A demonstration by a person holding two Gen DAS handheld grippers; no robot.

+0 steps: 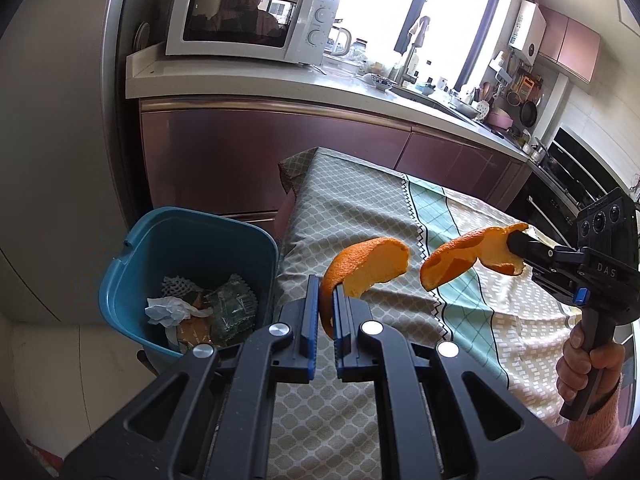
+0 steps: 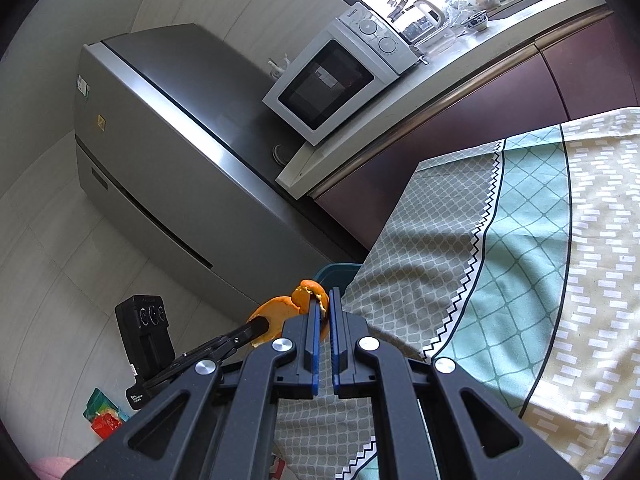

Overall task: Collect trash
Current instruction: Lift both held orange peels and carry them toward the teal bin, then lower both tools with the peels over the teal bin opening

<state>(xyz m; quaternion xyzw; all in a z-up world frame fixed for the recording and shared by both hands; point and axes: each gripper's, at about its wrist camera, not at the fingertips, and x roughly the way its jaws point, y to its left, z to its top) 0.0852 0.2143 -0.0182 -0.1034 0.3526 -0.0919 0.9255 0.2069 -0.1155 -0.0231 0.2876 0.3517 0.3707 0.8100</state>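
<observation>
Both grippers clamped on curled orange peel pieces: left gripper (image 1: pixel 326 300) w/ one piece (image 1: pixel 366 266), right gripper (image 1: pixel 510 244) w/ another (image 1: pixel 460 256), both above the patterned tablecloth's (image 1: pixel 500 320) left edge. Teal plastic bin (image 1: pixel 160 248) already holds wrappers n tissue; peels prob go next.

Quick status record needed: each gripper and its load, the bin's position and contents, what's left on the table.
left gripper: shut on orange peel
right gripper: shut on second orange peel
both peels: held in the air above the tablecloth
bin: teal, open, beside the table's left edge
bin contents: crumpled paper, wrappers
table: no other trash visible in view
</observation>
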